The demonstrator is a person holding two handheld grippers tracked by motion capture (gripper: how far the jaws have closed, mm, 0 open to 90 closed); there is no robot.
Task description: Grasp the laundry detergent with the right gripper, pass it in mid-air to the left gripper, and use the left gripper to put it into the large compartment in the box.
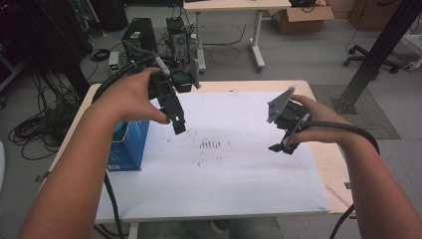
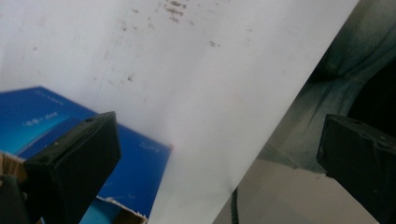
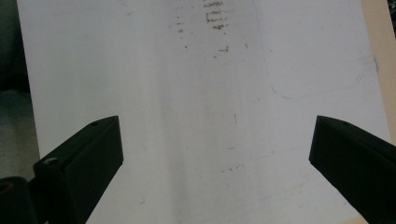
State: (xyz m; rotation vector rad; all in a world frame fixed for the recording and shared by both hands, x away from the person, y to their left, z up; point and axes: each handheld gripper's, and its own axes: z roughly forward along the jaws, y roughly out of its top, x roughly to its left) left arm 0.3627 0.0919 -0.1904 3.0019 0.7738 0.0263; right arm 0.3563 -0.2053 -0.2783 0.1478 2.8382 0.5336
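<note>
Your left gripper (image 1: 179, 127) hangs spread and empty beside the blue box (image 1: 128, 147); your right gripper (image 1: 284, 148) hovers spread wide over the stained white sheet (image 1: 224, 174)

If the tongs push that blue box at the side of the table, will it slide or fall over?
The blue box looks like cardboard with a torn edge in the left gripper view, so it is probably light and may dent. It sits partly on the white sheet, near the table's left edge. A low push would likely slide it; a push high up might tip it.
</note>
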